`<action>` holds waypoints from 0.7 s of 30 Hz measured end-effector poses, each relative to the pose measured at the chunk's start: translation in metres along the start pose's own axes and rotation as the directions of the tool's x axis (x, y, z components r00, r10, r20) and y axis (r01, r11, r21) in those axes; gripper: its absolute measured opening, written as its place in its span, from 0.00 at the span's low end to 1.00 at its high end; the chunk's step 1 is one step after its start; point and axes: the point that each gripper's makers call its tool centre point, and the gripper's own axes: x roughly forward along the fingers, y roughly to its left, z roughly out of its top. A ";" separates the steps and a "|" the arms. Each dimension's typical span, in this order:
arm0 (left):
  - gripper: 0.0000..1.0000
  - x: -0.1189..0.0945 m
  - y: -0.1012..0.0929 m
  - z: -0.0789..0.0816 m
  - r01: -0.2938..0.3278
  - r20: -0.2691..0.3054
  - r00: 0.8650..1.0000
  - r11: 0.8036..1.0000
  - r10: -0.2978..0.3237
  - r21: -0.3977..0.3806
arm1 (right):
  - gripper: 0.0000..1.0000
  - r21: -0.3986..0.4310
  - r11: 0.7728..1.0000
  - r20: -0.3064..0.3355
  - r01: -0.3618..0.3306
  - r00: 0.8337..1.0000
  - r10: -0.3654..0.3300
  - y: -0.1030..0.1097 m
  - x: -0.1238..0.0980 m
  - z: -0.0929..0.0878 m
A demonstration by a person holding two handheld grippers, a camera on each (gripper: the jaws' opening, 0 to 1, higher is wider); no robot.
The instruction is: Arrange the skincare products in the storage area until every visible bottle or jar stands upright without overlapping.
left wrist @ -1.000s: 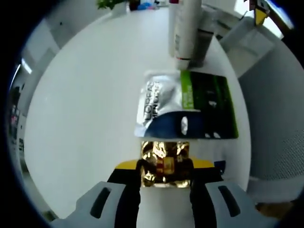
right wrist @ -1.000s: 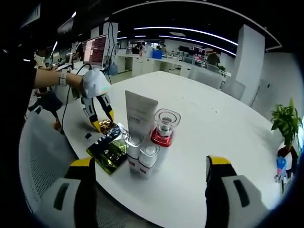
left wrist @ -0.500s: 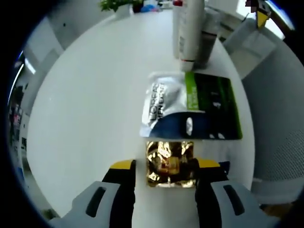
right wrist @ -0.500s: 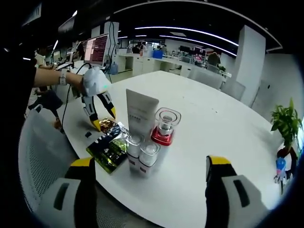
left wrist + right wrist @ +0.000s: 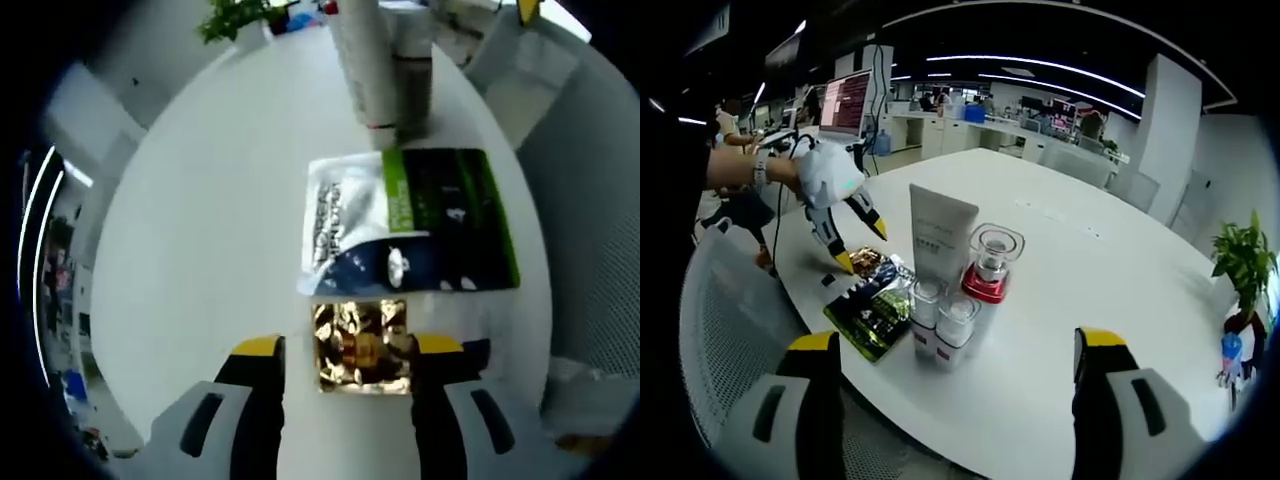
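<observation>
Left gripper [image 5: 345, 352] jaws sit spread around the crinkly gold foil sachet [image 5: 362, 345] without gripping it, so we'd guess squeezing it comes next, right gripper [image 5: 955, 345] idling open.

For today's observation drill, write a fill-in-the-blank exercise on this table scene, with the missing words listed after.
1. The gold sachet lies between the open jaws of the ___ gripper.
2. The white tube stands ___ on the table.
3. The jar beside the tube has a ___ base.
4. The right gripper holds ___.

Missing words: left; upright; red; nothing
</observation>
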 end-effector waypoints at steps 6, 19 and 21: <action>0.52 -0.001 0.000 -0.002 -0.011 0.013 1.000 0.999 0.011 -0.033 | 0.97 0.001 1.000 0.005 0.008 1.000 -0.008 -0.003 -0.003 0.001; 0.54 -0.005 0.002 -0.002 -0.031 0.045 0.998 0.995 0.035 -0.092 | 0.97 0.000 1.000 0.017 0.011 1.000 -0.011 -0.004 -0.005 0.001; 0.53 -0.006 0.001 -0.002 -0.036 0.047 0.998 0.995 0.040 -0.092 | 0.97 -0.002 1.000 0.019 0.012 1.000 -0.012 -0.004 -0.005 0.001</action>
